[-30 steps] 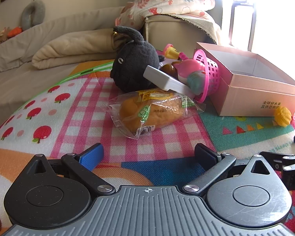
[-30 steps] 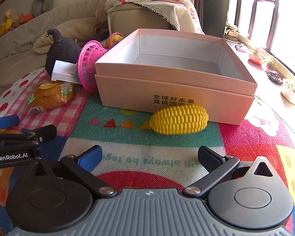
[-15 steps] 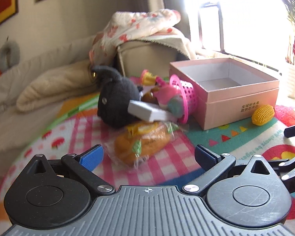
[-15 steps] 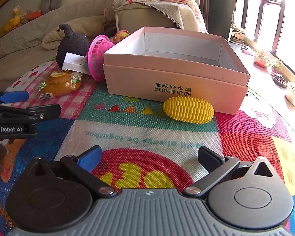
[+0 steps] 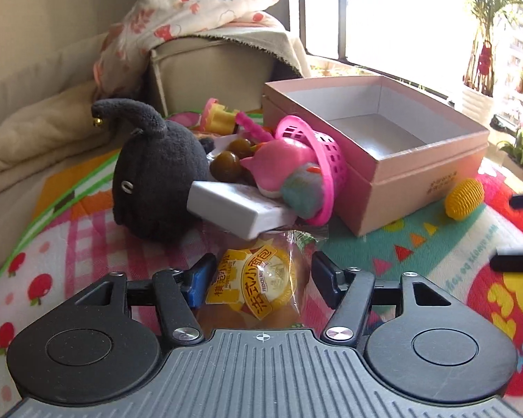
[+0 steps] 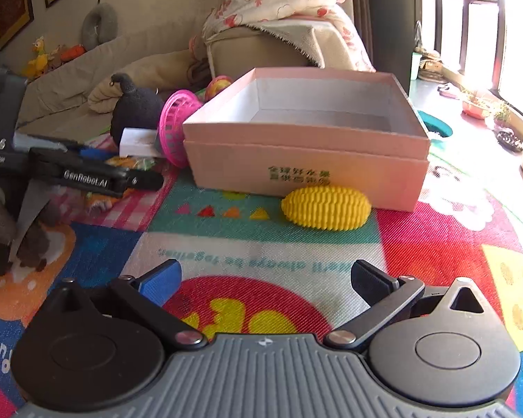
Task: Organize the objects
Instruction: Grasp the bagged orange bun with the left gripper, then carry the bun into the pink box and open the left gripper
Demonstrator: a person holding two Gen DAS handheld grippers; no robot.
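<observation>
A wrapped bread roll lies on the colourful mat, between the fingers of my left gripper. Its jaws are closing around the roll; the blue pad touches the wrapper, while a small gap shows at the other pad. Behind the roll sit a black plush, a white box, a pink toy and a tipped pink basket. My right gripper hovers open over the mat, nothing between its fingers, short of a yellow corn toy that lies against an open pink carton.
A beige sofa with a floral blanket runs behind the pile. Potted plants line the window sill at the right. Small round toys lie behind the white box.
My left gripper has moved forward over the bread roll, which now sits between its narrowing fingers. The right gripper has drifted back a little from the corn toy.
</observation>
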